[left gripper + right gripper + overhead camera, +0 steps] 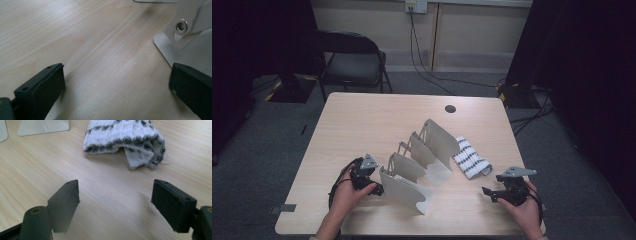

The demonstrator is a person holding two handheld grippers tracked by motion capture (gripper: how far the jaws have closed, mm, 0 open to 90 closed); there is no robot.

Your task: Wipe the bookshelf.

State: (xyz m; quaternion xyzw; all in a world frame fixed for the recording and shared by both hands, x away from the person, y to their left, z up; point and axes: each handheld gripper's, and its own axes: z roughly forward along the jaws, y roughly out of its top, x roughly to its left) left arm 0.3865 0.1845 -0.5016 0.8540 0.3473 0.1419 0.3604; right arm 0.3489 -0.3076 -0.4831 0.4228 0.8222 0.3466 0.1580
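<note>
Here, two grippers, one folded cloth and one metal rack stand on one wooden table (362, 120). The right gripper (115, 195) has its jaws spread wide over bare wood, with nothing between the pads and nothing touched. Straight ahead of those jaws, apart from their tips, lies the white cloth with dark patterned stripes (125, 140), folded, one loose corner hanging open toward the right-hand jaw. Beyond the left-hand jaw, two pale plate bases of the rack (43, 126) are cut off by the top edge of the right gripper view.

The left gripper (116, 77) likewise has its jaws wide apart over bare table, gripping nothing. Its right-hand jaw sits just beside the rack's flat white foot; whether the two touch cannot be told. Above that jaw a bracket with one rivet is partly cut off by the frame.

From the high view, the left gripper (364, 175) rests at the near end of the rack (422, 160), which shows four upright curved plates in a row. The cloth (471, 159) lies just beside the rack's far plates, ahead of the right gripper (492, 192). One hand holds each gripper. One dark round hole (450, 108) marks the far table edge, and one folding chair (352, 60) stands beyond in shadow, its details hard to make out.
</note>
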